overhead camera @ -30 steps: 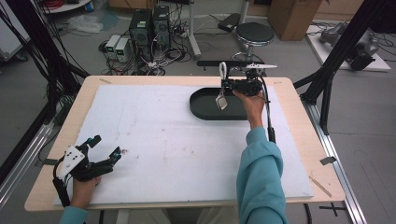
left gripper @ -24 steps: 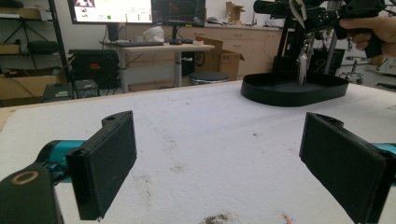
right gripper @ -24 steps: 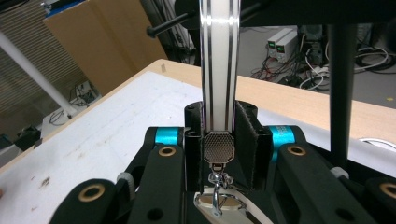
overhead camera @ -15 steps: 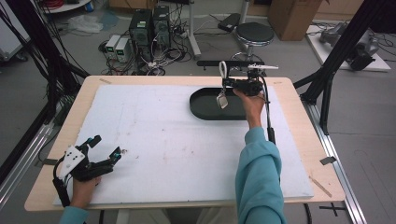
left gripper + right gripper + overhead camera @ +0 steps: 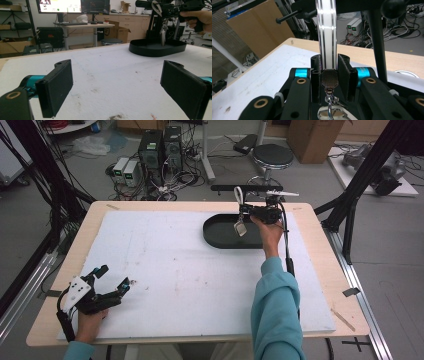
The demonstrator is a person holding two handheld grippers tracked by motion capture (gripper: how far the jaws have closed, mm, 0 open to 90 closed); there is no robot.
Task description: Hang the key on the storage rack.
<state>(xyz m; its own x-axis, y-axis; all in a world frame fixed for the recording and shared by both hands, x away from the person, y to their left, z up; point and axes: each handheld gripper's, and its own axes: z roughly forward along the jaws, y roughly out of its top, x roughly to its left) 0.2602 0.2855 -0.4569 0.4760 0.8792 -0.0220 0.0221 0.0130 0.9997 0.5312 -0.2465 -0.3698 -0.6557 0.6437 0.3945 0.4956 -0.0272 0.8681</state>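
My right gripper (image 5: 243, 211) is held over the black oval tray (image 5: 220, 237) at the far right of the table, shut on a white striped strap (image 5: 326, 32). The strap's loop (image 5: 239, 195) rises above the jaws toward a black horizontal bar (image 5: 227, 187). A metal mesh clasp (image 5: 329, 78) and a ring hang below the jaws, and a silvery tag (image 5: 240, 227) dangles over the tray. The left gripper view shows that gripper (image 5: 165, 12) above the tray (image 5: 150, 48). My left gripper (image 5: 115, 276) rests at the near left corner, jaws wide open (image 5: 117, 82) with nothing between them.
A white sheet (image 5: 190, 270) covers most of the wooden table (image 5: 320, 270). A black post (image 5: 152, 25) stands up from the tray and carries the bar. Beyond the far edge are a stool (image 5: 271, 156), computers (image 5: 160, 147) and cables on the floor.
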